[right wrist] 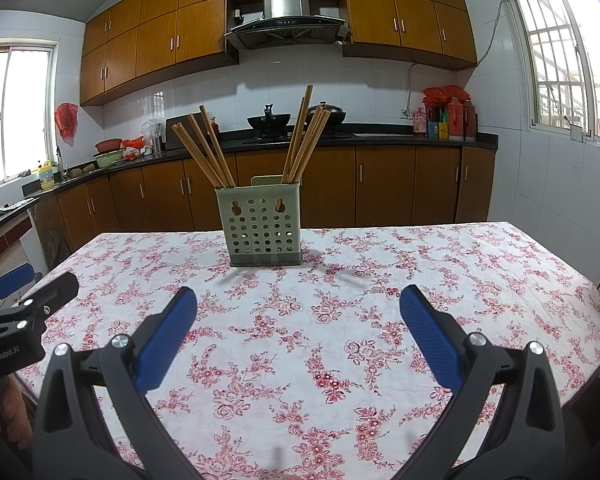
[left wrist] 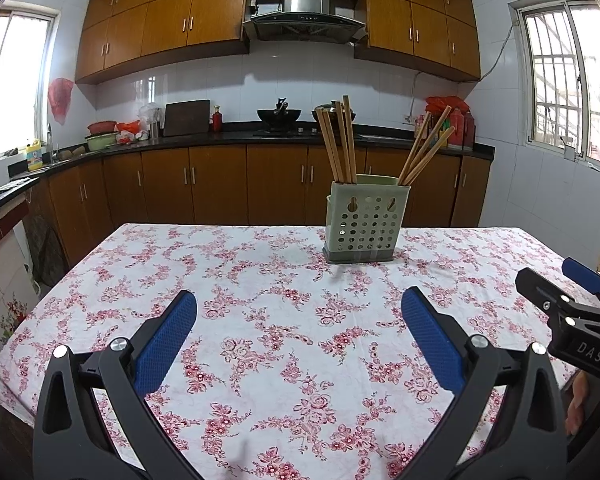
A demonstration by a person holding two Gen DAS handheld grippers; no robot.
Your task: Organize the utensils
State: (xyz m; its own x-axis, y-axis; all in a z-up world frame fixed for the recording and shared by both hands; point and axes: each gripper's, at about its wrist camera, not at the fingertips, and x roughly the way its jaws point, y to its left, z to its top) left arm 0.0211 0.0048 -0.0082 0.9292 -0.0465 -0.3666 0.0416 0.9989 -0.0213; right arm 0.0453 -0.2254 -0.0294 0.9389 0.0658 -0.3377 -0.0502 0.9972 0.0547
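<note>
Two chopstick bundles [right wrist: 212, 148] stand in your green perforated holder [right wrist: 262, 228], their lower ends hidden; it sits on the floral worktop [right wrist: 420, 280] beyond your left gripper [left wrist: 298, 332] and right gripper [right wrist: 298, 332], fingers spread wide, empty.

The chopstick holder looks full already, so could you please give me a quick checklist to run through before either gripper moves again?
1. Left gripper open and holding nothing: ok.
2. Right gripper open and holding nothing: ok.
3. Holder upright on the tablecloth: ok.
4. Chopsticks standing in the holder in two bunches, one at each end: ok.
5. No loose utensils on the visible tablecloth: ok.
6. Clear path between grippers and holder: ok.
</note>
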